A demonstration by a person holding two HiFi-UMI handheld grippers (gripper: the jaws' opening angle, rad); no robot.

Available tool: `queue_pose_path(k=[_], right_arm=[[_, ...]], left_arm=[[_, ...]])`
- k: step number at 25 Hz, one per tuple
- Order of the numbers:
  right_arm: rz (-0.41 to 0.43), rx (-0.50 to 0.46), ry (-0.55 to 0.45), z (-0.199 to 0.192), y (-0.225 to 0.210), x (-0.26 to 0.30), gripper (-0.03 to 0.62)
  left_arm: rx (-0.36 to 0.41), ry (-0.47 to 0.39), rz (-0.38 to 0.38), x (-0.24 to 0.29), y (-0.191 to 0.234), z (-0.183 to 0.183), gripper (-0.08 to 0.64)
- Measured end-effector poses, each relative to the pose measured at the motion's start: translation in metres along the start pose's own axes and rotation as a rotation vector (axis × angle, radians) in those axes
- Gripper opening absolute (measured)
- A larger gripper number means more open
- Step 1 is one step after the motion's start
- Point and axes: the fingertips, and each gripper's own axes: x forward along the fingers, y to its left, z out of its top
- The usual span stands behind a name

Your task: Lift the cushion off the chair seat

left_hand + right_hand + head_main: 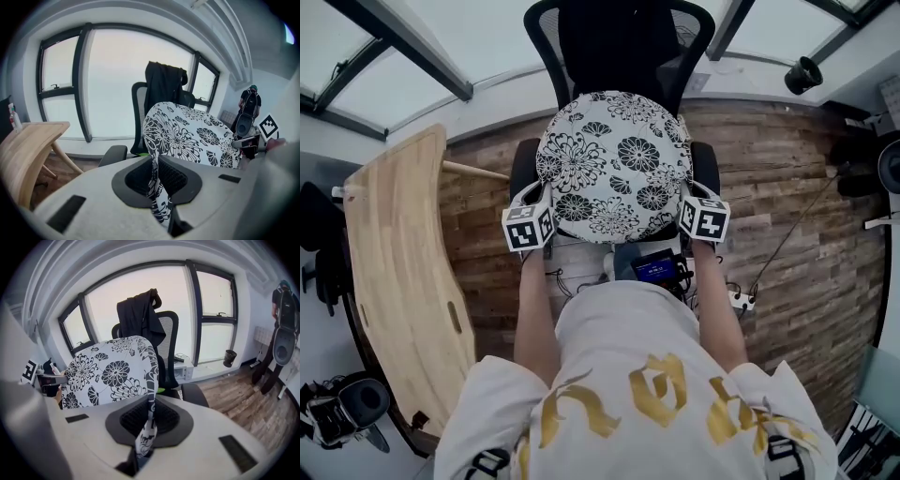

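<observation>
A round white cushion (614,164) with black flowers hangs above the seat of a black office chair (619,42), held at both sides. My left gripper (546,208) is shut on the cushion's left edge; in the left gripper view the cushion fabric (157,187) runs pinched between the jaws. My right gripper (684,208) is shut on the right edge, and the cushion's edge (149,420) is clamped between its jaws in the right gripper view. The cushion (110,371) tilts up, clear of the seat. A dark jacket (138,312) hangs on the chair's backrest.
A curved wooden board (394,281) stands at the left on the wood floor. The chair's armrests (525,164) flank the cushion. Windows (117,79) run behind the chair. A black bin (803,75) sits at the far right. Cables and a power strip (739,300) lie near the person's feet.
</observation>
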Motion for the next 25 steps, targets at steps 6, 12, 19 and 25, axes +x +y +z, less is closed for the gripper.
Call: queue_pose_path(k=[6,12,19,25], right_arm=[[0.002,-0.005,0.001,0.001,0.003,-0.005,0.018],[-0.016,-0.029,-0.002,0.004,0.003,-0.008,0.018],[-0.019,-0.032,-0.004,0.008,0.002,-0.009,0.018],[-0.011,-0.033,0.009,0.005,-0.001,-0.007,0.018]], left_arm=[[-0.007,-0.004,-0.005,-0.002,0.002,0.0,0.032],[-0.002,0.011,-0.022,0.003,0.001,-0.004,0.032],[-0.01,0.024,-0.031,0.007,0.001,-0.01,0.032],[-0.016,0.035,-0.025,0.011,-0.001,-0.013,0.032]])
